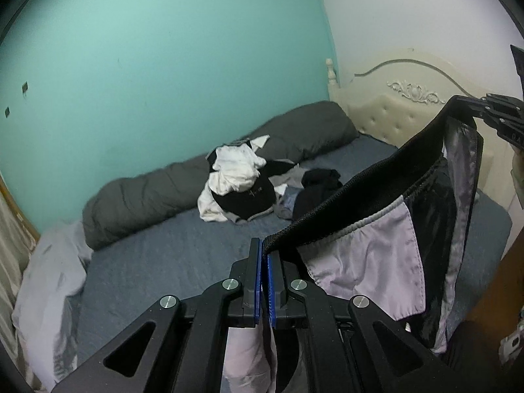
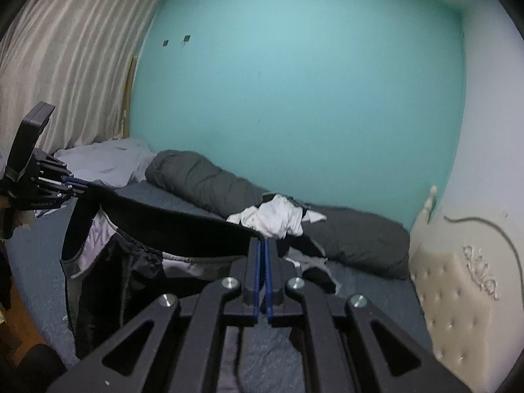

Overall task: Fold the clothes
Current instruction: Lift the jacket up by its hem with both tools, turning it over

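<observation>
Both claws clamped on the waistband: left claw (image 1: 264,255), right claw (image 2: 263,245). Black-and-lilac shorts (image 1: 376,255) hang stretched above the bed (image 1: 183,255). Step: spreading. Next: lower flat onto clear sheet, avoiding the clothes pile (image 1: 239,183).

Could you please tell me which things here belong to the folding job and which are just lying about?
Job: shorts, held by left gripper and right gripper; clothes pile.
Lying about: grey duvet, headboard, curtain.

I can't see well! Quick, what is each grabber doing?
Left gripper: shut on the shorts, at one waistband end.
Right gripper: shut on the other waistband end.
</observation>
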`<action>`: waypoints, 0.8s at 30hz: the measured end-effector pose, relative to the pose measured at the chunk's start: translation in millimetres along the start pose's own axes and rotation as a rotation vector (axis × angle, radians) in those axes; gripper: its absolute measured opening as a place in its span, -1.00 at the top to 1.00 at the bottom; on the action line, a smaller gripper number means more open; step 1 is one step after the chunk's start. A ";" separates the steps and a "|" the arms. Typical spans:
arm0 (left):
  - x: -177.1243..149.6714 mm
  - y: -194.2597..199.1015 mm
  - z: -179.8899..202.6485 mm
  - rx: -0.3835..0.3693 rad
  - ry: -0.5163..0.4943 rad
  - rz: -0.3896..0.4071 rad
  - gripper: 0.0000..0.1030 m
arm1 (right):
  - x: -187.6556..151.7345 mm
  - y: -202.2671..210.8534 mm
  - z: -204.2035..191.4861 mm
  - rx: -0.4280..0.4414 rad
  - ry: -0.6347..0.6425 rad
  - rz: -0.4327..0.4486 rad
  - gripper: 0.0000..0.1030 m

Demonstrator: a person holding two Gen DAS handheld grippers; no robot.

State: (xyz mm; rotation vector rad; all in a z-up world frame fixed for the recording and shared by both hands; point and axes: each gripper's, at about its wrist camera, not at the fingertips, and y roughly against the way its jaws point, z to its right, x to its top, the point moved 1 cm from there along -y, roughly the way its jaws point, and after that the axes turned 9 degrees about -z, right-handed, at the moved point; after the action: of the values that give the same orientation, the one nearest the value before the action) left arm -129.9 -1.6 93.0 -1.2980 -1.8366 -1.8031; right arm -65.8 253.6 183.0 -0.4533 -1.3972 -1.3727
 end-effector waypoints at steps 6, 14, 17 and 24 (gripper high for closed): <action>3.3 22.3 -0.5 0.015 0.022 0.055 0.95 | 0.7 -9.0 8.9 0.012 -0.012 0.004 0.97; 39.8 87.4 -4.4 0.087 0.007 0.166 0.95 | 30.3 27.4 22.1 0.003 -0.011 0.088 0.97; 53.6 118.7 -5.0 0.123 0.001 0.212 0.95 | 50.7 51.0 25.1 -0.008 -0.005 0.133 0.97; 83.9 201.9 -2.3 0.192 -0.018 0.303 0.95 | 104.0 121.1 29.9 -0.042 0.023 0.256 0.97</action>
State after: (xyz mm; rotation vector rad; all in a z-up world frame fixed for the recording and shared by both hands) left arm -32.2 -3.8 288.6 -1.4310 -1.6672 -1.4286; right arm -12.9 270.8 335.5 -0.6198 -1.2458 -1.1966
